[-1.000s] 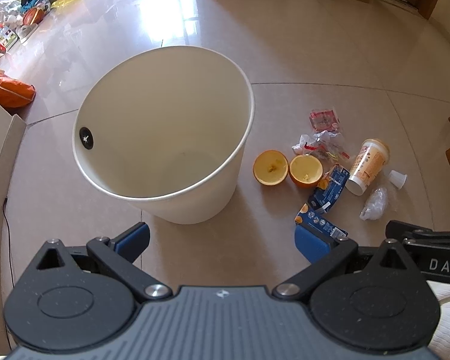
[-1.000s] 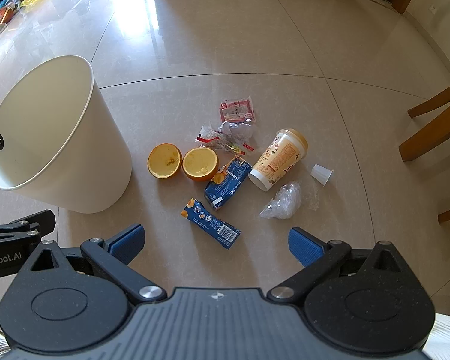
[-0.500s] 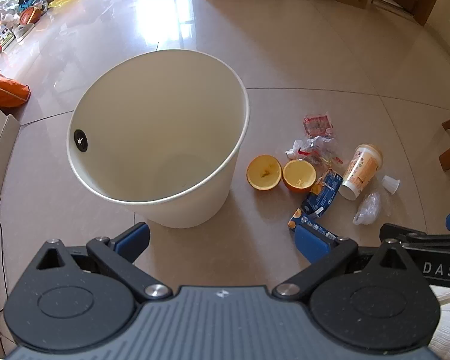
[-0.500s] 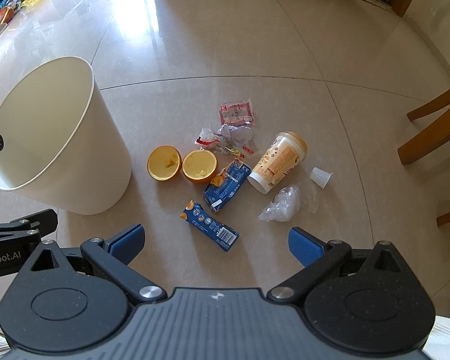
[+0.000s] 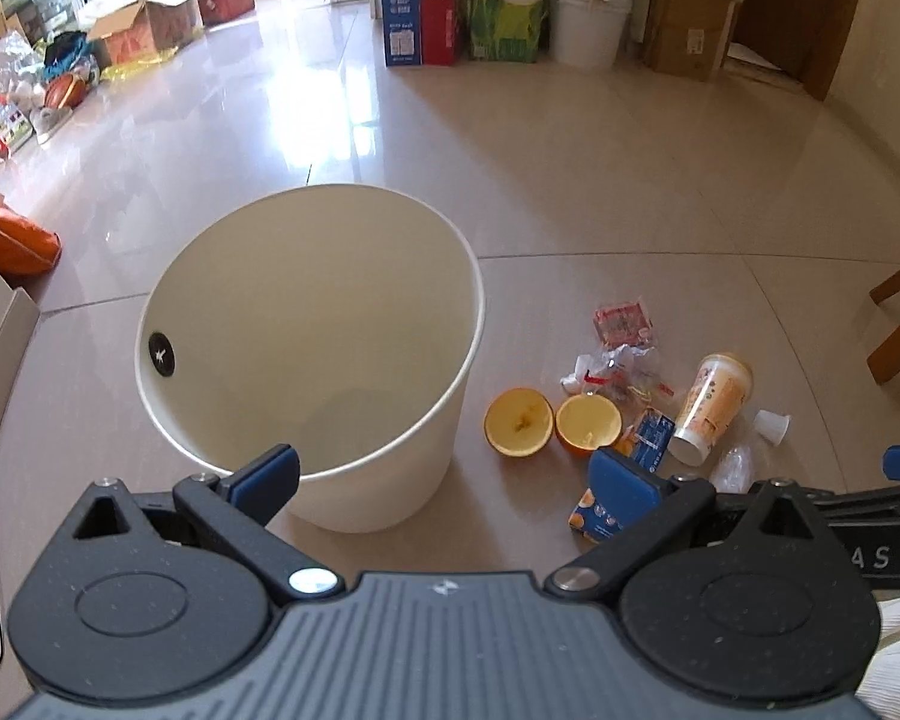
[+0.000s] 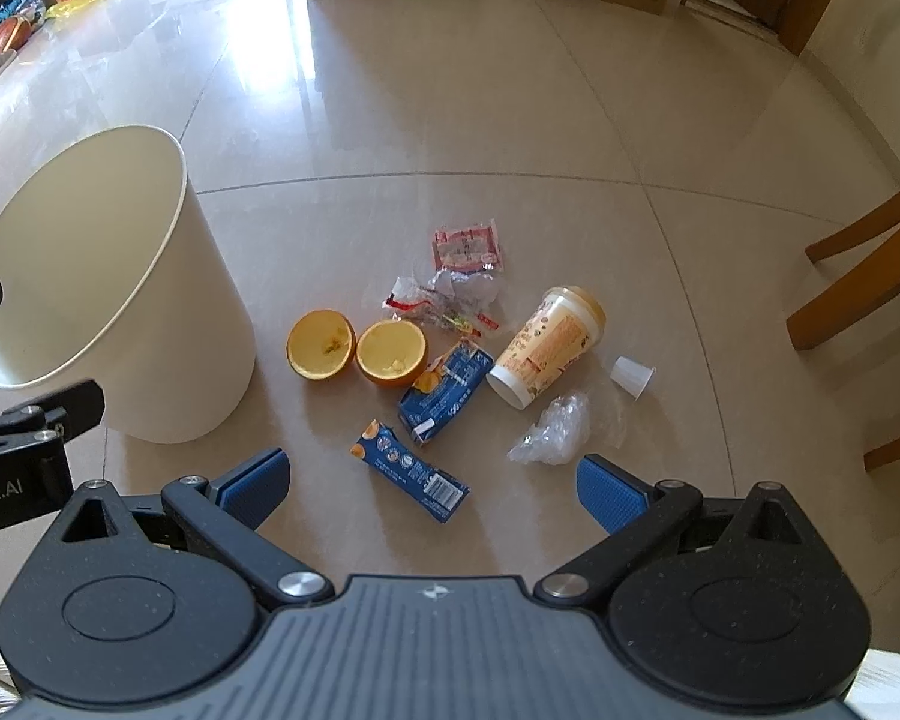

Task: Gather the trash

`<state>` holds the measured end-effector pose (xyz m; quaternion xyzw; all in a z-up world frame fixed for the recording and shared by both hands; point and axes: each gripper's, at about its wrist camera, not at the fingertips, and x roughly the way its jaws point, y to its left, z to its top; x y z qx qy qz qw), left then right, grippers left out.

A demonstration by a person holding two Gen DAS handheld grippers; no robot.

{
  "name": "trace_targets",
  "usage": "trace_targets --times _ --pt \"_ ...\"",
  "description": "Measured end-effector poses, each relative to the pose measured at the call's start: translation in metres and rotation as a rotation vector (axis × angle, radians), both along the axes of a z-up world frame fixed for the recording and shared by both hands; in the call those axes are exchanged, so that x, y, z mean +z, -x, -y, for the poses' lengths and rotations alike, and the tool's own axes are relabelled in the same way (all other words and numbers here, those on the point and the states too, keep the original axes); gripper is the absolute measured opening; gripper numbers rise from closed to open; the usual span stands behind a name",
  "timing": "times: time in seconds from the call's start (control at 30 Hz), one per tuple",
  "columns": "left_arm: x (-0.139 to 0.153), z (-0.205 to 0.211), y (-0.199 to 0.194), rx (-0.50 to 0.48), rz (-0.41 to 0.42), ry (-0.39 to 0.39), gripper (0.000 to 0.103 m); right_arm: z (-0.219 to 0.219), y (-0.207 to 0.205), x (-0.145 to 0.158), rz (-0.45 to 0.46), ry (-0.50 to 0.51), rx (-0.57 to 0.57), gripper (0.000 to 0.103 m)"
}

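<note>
Left tool [image 5: 444, 483] spread wide, empty, above the near rim of white bin [image 5: 306, 354]. Right tool [image 6: 432, 489] likewise apart, holding nothing, over blue juice carton [image 6: 411, 471] on floor [image 6: 450, 120]. Right of bin: two orange halves [image 6: 357, 348], crushed carton [image 6: 444, 390], paper cup [image 6: 546, 354], wrappers [image 6: 450, 282], clear plastic [image 6: 552, 429].

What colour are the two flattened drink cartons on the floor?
Dark blue with orange fruit print, both the near carton and the far carton. Clearest in the right wrist view.
</note>
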<state>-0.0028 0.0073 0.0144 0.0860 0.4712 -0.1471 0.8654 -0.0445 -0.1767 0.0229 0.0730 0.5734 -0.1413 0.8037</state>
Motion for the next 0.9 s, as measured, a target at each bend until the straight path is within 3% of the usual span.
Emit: trace_targets --times 0.2,0.53,0.63,0.77,0.9 --pt "-0.004 0.0 0.0 -0.031 0.01 0.026 0.102 0.003 -0.001 0.0 0.036 0.0 -0.016 0.103" --pt "-0.003 -0.016 -0.006 -0.011 0.001 -0.019 0.102 -0.006 -0.02 -0.005 0.082 0.028 0.0 0.103" --pt "-0.001 -0.024 -0.006 0.01 0.017 -0.045 0.102 -0.011 -0.023 -0.003 0.091 0.007 0.009 0.103" --pt "0.002 -0.037 -0.008 0.042 0.016 -0.021 0.102 -0.018 -0.025 0.004 0.123 -0.013 0.029 0.103" --pt "0.002 -0.044 -0.017 0.091 0.018 -0.062 0.102 -0.023 -0.031 0.009 0.131 -0.039 0.04 0.103"
